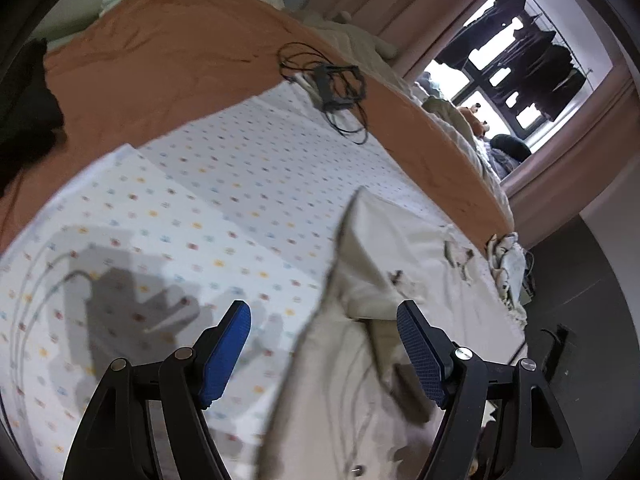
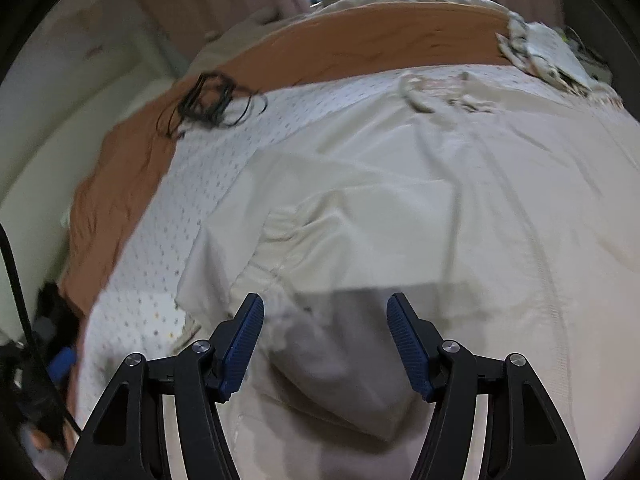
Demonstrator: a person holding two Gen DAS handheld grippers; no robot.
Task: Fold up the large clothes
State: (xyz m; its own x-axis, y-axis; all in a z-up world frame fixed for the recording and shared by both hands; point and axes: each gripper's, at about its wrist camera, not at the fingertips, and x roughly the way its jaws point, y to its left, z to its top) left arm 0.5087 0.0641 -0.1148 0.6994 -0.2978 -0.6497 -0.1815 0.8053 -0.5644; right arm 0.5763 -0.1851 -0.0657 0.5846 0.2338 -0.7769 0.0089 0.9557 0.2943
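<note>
A large cream garment (image 1: 420, 240) lies spread on a bed, over a white sheet with coloured dots (image 1: 240, 180). Its left edge is folded up into a raised ridge. My left gripper (image 1: 322, 308) hovers over that edge with its blue pads wide apart; cloth lies below the gap and neither pad presses on it. In the right wrist view the same cream garment (image 2: 400, 200) fills the middle, with a folded-over, gathered part close in front. My right gripper (image 2: 325, 298) is open just above that part, with nothing pinched.
An orange blanket (image 1: 160, 52) borders the dotted sheet at the far side. A tangle of black cable (image 1: 336, 88) lies on it. A patterned cloth bundle (image 1: 508, 256) sits at the bed's edge, beside dark floor (image 1: 580, 280). Dark clothes hang at a window (image 1: 520, 64).
</note>
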